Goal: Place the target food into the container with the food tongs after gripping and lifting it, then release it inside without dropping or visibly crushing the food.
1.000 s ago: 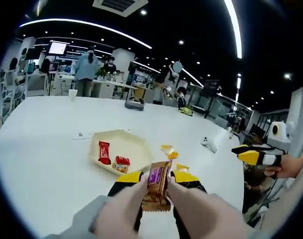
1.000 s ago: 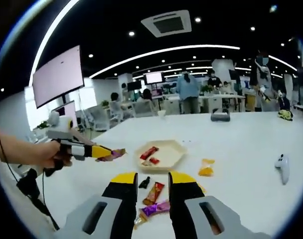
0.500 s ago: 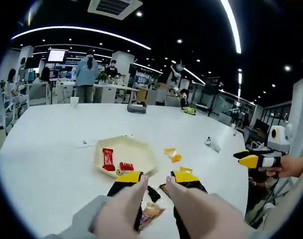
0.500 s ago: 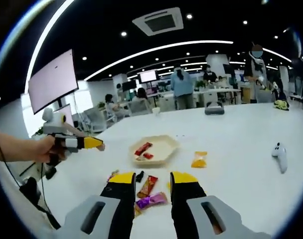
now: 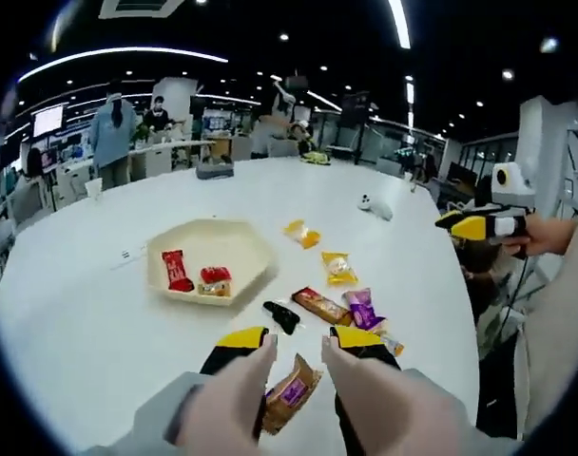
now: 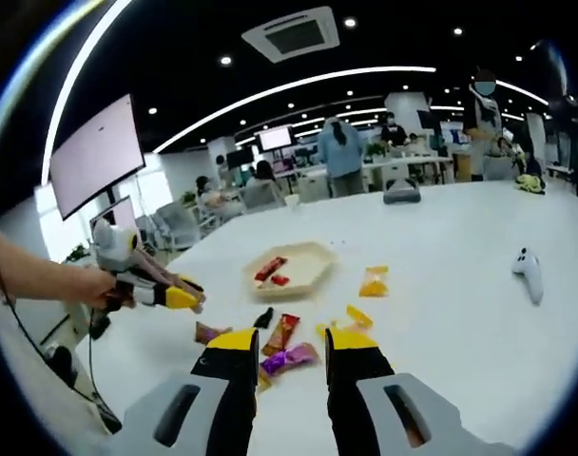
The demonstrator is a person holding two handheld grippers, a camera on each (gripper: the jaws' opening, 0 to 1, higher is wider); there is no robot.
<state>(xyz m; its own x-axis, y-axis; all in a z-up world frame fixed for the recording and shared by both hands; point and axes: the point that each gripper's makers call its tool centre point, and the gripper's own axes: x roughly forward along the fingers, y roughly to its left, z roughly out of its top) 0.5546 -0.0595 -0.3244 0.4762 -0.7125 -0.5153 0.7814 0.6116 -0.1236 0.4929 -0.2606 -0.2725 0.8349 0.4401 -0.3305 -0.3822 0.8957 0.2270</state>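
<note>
Toward the left of the white table (image 5: 70,313), the tray (image 5: 234,249) is holding two red snacks (image 5: 175,269). You are holding your left gripper (image 5: 298,341) with jaws apart and empty above a brown snack bar (image 5: 291,392). Your right gripper (image 6: 291,344) is hovering just as parted and empty near the purple candy (image 6: 287,358) and scattered wrappers beside the tray.

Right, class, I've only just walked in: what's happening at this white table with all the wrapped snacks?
A person holds a two-jaw gripper in each hand over a white table. The left gripper stands open above a brown and purple snack bar lying on the table between its jaws. The right gripper is open too, holding nothing. A cream hexagonal tray already holds a few red-wrapped snacks, while more wrapped snacks lie loose beside it.
</note>
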